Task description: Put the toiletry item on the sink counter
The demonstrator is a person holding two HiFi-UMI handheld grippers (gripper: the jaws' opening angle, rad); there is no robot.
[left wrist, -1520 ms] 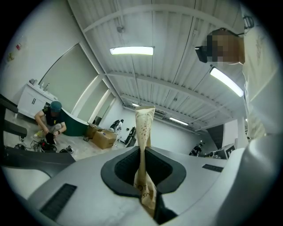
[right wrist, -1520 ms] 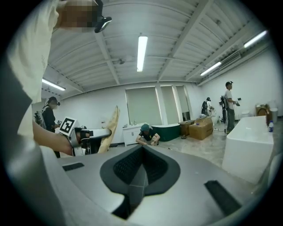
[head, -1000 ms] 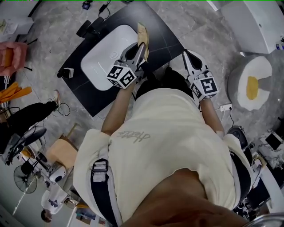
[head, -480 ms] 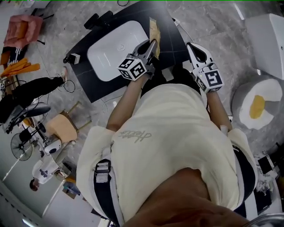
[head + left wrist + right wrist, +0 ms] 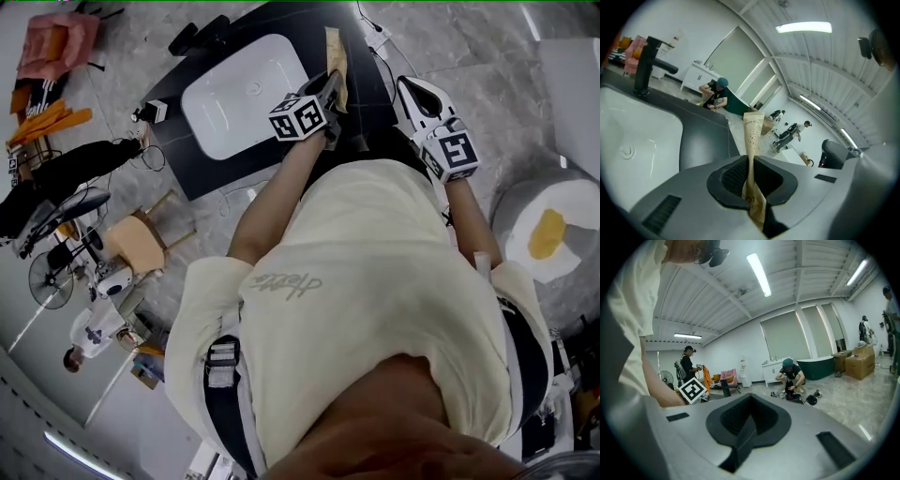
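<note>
1. Head view: I see the left gripper [image 5: 330, 86] reaching out over the dark sink counter [image 5: 187, 157], just to the right of the white basin [image 5: 246, 94].
2. Its jaws are closed narrowly on a tan paper sachet [image 5: 335, 56], pinching it at its near end.
3. The sachet's long axis runs straight on from the jaws toward the counter's far edge. Its free end points away from me, and the strip lies along the basin's right side, over the strip of counter there.
4. I cannot tell from above whether the sachet touches the counter surface or hangs just over it.
5. In the left gripper view the sachet [image 5: 753, 136] rises upright out of the left gripper [image 5: 750, 171], seen nearly edge-on. Its speckled face is turned slightly toward the camera and its sealed top end is farthest from the jaws.
6. That view also shows the counter [image 5: 704, 136] low on the left, with the basin [image 5: 633, 140] sunk into it and a black faucet [image 5: 646, 65] standing at the counter's far left.
7. The right gripper [image 5: 412, 92] is off the counter's right edge, well apart from the sachet.
8. In the right gripper view the right gripper [image 5: 747, 420] has its pads pressed together with nothing between them.
</note>
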